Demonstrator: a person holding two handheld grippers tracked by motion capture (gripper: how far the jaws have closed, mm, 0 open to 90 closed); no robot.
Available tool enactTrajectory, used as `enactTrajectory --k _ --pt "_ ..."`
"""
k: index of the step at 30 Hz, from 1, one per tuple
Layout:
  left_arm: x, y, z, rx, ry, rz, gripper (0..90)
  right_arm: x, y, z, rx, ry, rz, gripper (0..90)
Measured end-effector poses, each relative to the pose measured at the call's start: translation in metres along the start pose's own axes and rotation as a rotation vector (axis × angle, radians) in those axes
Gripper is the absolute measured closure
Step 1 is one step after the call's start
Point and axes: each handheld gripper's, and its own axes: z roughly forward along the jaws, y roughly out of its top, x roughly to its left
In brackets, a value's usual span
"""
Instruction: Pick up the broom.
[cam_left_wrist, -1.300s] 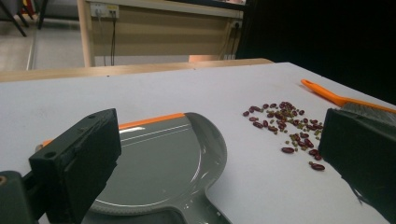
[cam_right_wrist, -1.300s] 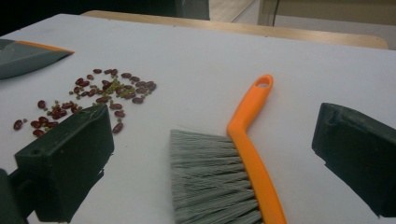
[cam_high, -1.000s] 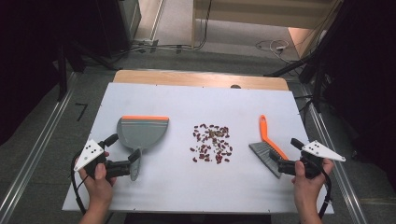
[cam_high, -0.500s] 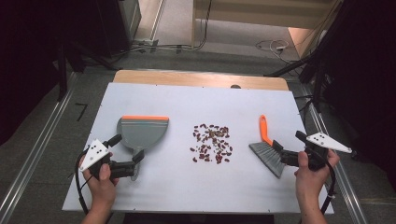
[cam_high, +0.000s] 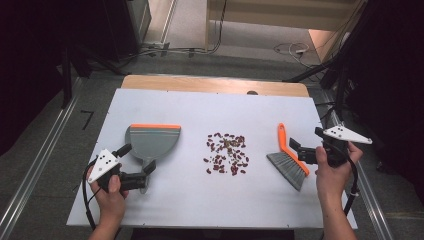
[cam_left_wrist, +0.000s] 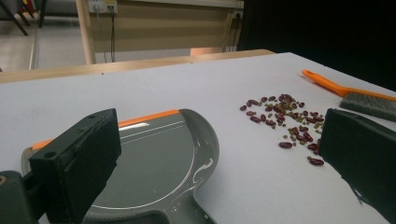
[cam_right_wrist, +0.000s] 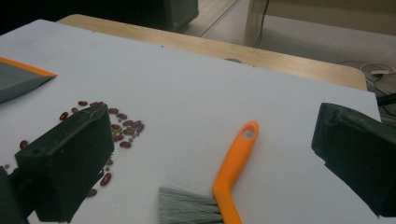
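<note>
A: Where's the brush (cam_high: 289, 160) lying, and which way does it point?

B: Right of centre in the high view. Its long axis runs up and down the frame with a slight lean: the orange handle points to the far edge, and the grey bristles fan toward the lower right.

A: And the dustpan (cam_high: 151, 141)?

B: Left of centre, flat on the white table (cam_high: 210, 107). Its orange lip faces the top of the frame and its stub handle points down toward the left gripper (cam_high: 137, 165).

A: Are the claws closed on anything?

B: No. The left gripper's jaws stand apart on either side of the dustpan's handle, gripping nothing. The right gripper (cam_high: 303, 147) is also spread, just right of the brush.

A: What's between the two tools?

B: A scatter of red beans (cam_high: 227, 153) at mid-frame.

A: The room?

B: A wooden strip (cam_high: 210, 85) along the table's far edge, grey floor with cables beyond it, and dark corners.
</note>
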Motion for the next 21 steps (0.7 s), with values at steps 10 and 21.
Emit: enactTrajectory --k 10,21 --pt "0.000 0.000 0.001 0.002 0.003 -0.001 0.0 -0.002 0.026 0.019 0.022 -0.012 -0.019 0.0" --pt "0.001 0.000 0.001 0.004 0.004 -0.001 0.0 -0.007 0.022 0.052 0.119 0.042 0.014 3.4"
